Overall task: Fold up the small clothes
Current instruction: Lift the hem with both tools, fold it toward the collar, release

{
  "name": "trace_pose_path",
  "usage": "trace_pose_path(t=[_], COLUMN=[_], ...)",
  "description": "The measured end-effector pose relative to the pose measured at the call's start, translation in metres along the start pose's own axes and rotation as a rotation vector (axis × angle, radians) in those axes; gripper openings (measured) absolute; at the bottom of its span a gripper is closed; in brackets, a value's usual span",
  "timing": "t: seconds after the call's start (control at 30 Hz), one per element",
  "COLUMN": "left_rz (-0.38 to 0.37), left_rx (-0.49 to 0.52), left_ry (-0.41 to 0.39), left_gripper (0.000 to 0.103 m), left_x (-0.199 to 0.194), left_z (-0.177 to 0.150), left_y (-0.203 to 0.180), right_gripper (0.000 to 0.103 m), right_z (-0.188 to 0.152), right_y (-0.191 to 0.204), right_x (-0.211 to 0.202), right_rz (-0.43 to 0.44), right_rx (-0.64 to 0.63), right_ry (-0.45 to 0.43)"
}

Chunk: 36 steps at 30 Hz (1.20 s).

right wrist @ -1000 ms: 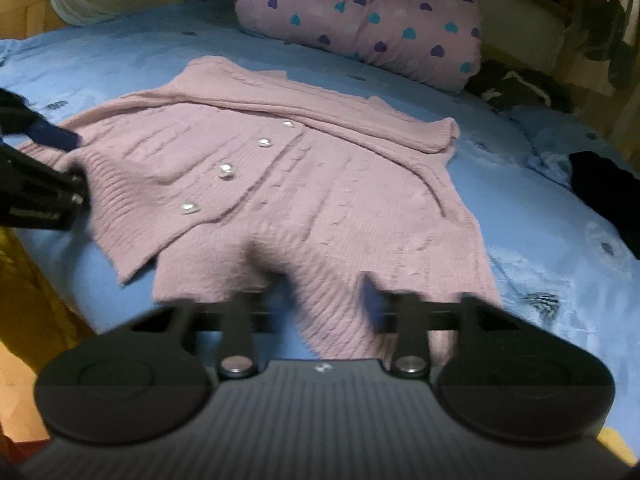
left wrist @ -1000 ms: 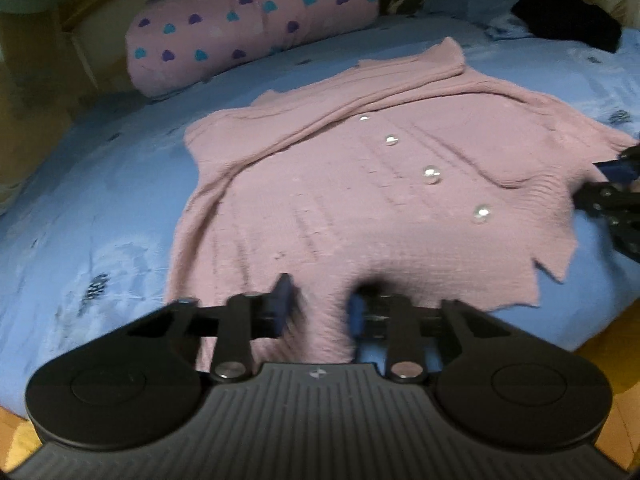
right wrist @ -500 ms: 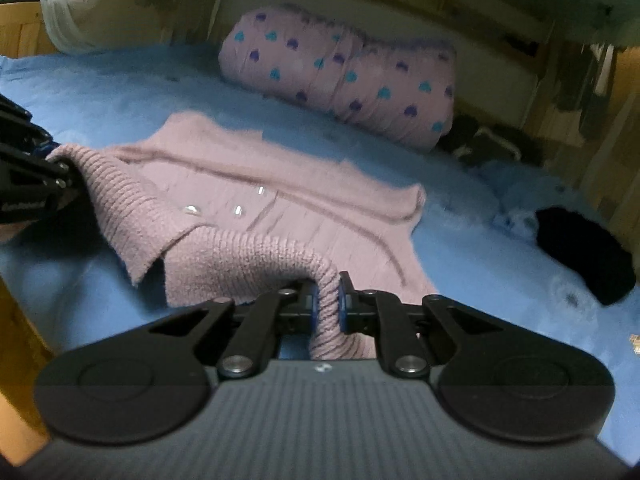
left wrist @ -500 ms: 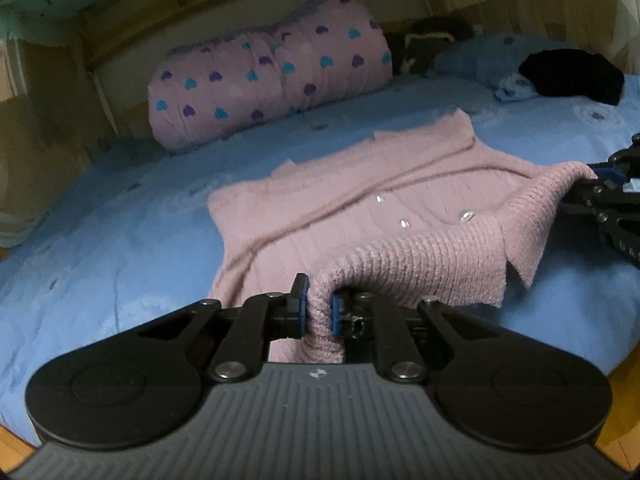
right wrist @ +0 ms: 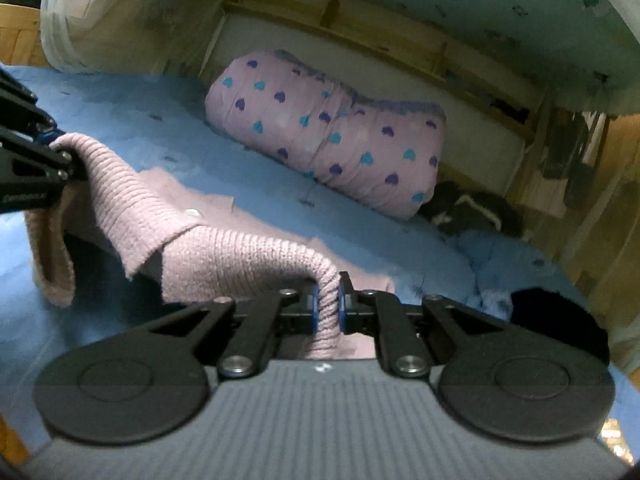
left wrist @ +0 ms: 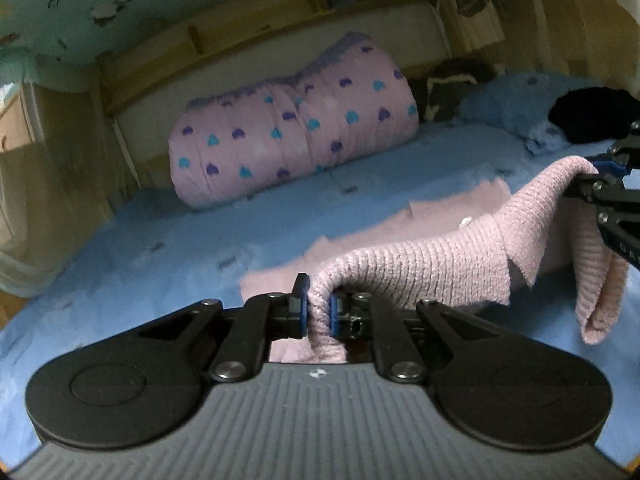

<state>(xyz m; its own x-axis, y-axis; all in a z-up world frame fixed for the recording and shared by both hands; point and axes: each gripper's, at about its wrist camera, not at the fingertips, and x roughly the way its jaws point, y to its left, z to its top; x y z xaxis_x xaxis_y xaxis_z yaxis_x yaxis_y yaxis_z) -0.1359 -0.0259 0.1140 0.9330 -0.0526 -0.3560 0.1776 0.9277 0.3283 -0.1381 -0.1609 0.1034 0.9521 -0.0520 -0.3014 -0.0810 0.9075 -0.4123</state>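
A pink knitted cardigan (left wrist: 432, 256) with shiny buttons lies on the blue bed sheet (left wrist: 168, 248), its ribbed bottom hem lifted off the bed. My left gripper (left wrist: 319, 312) is shut on one corner of that hem. My right gripper (right wrist: 328, 308) is shut on the other corner, and the hem (right wrist: 240, 252) sags between the two. The right gripper (left wrist: 600, 178) shows at the right edge of the left wrist view. At the left edge of the right wrist view, the left gripper (right wrist: 48, 148) appears. The cardigan's far part still rests flat on the sheet.
A rolled pink quilt (left wrist: 292, 136) with heart prints lies along the wooden headboard (left wrist: 256, 36). A black garment (left wrist: 592, 114) and a crumpled blue cloth (left wrist: 516, 108) sit at the bed's far right. A dark item (right wrist: 472, 208) lies beside the quilt.
Both grippers closed on the cardigan's bottom hem and rose, lifting it off the sheet. Both views tilted up, so the headboard and wall now show.
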Motion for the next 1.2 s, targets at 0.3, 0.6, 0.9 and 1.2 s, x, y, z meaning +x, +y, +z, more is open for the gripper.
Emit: trace_pose_path(t=[0.3, 0.6, 0.9, 1.2], left_rz=[0.049, 0.085, 0.093, 0.095], left_rx=[-0.024, -0.026, -0.027, 0.022], left_ry=[-0.083, -0.038, 0.100, 0.215], left_gripper=[0.011, 0.011, 0.011, 0.012], left_x=[0.054, 0.157, 0.264, 0.322], left_z=[0.057, 0.080, 0.051, 0.018], left_y=[0.018, 0.027, 0.024, 0.009], right_gripper=[0.012, 0.012, 0.012, 0.012], right_z=[0.041, 0.063, 0.048, 0.017], right_y=[-0.015, -0.018, 0.003, 0.028], right_x=[0.046, 0.118, 0.202, 0.270], right_rz=[-0.056, -0.089, -0.065, -0.017], right_rx=[-0.065, -0.084, -0.124, -0.168], right_ry=[-0.085, -0.105, -0.021, 0.121])
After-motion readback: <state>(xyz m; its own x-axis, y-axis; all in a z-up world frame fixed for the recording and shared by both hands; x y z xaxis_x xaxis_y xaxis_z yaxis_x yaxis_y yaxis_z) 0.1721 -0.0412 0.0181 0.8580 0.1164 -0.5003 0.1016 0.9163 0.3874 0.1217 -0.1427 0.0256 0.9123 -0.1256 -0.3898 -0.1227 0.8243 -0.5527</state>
